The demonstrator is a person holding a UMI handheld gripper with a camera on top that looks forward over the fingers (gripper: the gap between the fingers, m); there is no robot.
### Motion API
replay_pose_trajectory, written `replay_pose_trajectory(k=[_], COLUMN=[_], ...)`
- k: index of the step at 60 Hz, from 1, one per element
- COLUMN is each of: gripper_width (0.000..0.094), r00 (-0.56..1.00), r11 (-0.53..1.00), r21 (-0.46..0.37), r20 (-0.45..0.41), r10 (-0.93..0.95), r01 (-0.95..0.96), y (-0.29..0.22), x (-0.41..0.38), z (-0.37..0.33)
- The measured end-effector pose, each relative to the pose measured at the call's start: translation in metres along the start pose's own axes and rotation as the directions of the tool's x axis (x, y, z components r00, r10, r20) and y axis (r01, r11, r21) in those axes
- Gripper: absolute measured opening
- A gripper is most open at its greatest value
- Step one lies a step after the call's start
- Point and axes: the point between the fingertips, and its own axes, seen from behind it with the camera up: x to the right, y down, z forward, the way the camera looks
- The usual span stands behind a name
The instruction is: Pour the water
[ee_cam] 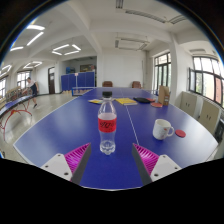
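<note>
A water bottle (107, 126) stands just ahead, between the open fingers (76, 157). A white cup (162, 128) sits ahead to the right. Bare blue table (60, 125) lies left.

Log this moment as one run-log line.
gripper: open | clear plastic water bottle with red cap and label: upright on blue table, just ahead between fingers, ungrasped | white ceramic mug: right of bottle

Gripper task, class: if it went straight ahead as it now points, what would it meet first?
Probably the bottle, standing on the table just ahead of the open gripper. The cup stands off to the side.
</note>
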Motion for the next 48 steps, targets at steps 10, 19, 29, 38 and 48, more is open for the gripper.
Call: replay_pose_trajectory(k=[10, 19, 29, 38, 48], gripper_width=[0.0846, 0.0729, 0.0469, 0.0341, 0.0315], r00=[1.0, 0.999, 0.997, 0.999, 0.998], r11=[0.999, 0.996, 0.989, 0.987, 0.983], r21=[0.054, 0.089, 0.137, 0.159, 0.181], r20=[-0.023, -0.035, -0.048, -0.023, 0.055], r10=[-0.001, -0.019, -0.052, -0.028, 0.013], r01=[0.002, 0.022, 0.058, 0.032, -0.023], y=[-0.023, -0.025, -0.028, -0.029, -0.041], x=[-0.012, -0.013, -0.015, -0.017, -0.023], z=[0.095, 0.152, 0.164, 0.161, 0.154])
